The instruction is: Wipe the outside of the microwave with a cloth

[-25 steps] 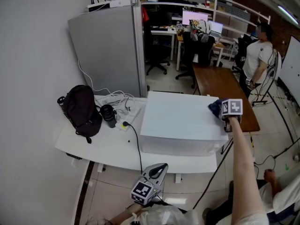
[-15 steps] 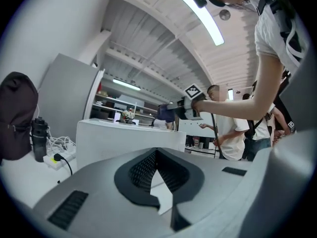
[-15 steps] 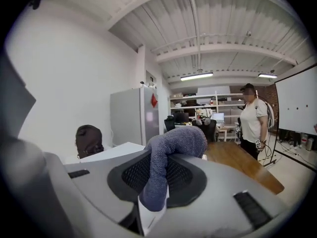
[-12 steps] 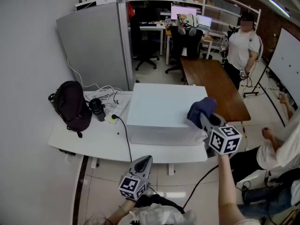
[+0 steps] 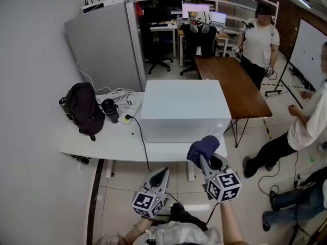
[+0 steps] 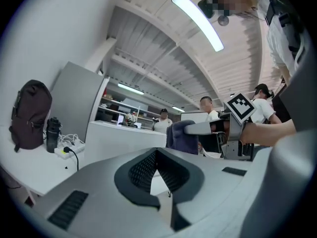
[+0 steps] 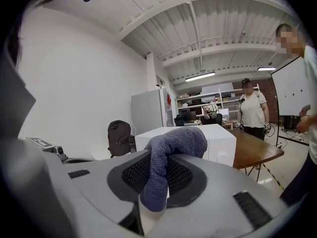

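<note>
Withdrawn since earlier: right gripper (image 5: 204, 160) off the microwave (image 5: 184, 106) top, now apart, before its front | head view: microwave on white table (image 5: 102, 142); left gripper (image 5: 163, 173) low, near person | left gripper view: jaws together, nothing between | right gripper view: jaws clamped on blue cloth (image 7: 168, 157).

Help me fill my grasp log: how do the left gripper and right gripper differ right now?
The right gripper has its jaws shut on a dark blue cloth; the left gripper has its jaws together on nothing. The right gripper is held nearer the white box-shaped microwave than the left gripper. Both are grey with marker cubes and clear of the microwave.
</note>
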A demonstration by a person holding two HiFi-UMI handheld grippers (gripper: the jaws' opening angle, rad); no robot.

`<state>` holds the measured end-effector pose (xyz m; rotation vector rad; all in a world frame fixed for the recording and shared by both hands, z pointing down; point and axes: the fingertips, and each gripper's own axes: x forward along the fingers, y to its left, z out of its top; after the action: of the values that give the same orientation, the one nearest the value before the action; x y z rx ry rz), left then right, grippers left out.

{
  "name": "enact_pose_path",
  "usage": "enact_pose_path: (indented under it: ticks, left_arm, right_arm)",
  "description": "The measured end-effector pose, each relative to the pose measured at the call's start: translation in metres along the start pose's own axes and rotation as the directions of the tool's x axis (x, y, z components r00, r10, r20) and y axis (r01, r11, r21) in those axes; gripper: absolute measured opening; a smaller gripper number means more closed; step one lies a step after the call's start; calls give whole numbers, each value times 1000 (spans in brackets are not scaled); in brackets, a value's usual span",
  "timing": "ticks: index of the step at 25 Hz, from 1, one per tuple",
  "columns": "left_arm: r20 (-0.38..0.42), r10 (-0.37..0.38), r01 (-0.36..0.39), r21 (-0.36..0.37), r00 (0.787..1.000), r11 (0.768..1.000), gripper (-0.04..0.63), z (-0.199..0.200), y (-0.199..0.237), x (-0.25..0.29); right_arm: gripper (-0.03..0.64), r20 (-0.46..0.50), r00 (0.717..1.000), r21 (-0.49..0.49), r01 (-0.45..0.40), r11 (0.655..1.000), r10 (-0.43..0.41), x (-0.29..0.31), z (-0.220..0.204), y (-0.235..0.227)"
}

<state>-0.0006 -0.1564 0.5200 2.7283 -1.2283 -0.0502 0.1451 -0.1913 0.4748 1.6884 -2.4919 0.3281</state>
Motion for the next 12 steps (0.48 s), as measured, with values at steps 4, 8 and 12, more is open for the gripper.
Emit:
enact_pose_path:
  ticks: [4, 8, 12]
  left_arm:
    - [28, -32, 31, 12, 999, 999, -14, 6, -27, -45]
    - [49, -52, 52, 9, 997, 999, -14, 8, -52, -103]
    - [54, -71, 73, -36, 996, 997, -14, -1, -78, -152]
  right_arm:
    - [83, 43, 999, 15, 9, 1000, -10, -37, -6, 31]
    - [83, 79, 997, 61, 19, 998, -23, -76, -14, 72]
    - [83, 69, 997, 44, 37, 998, -40, -116, -38, 117]
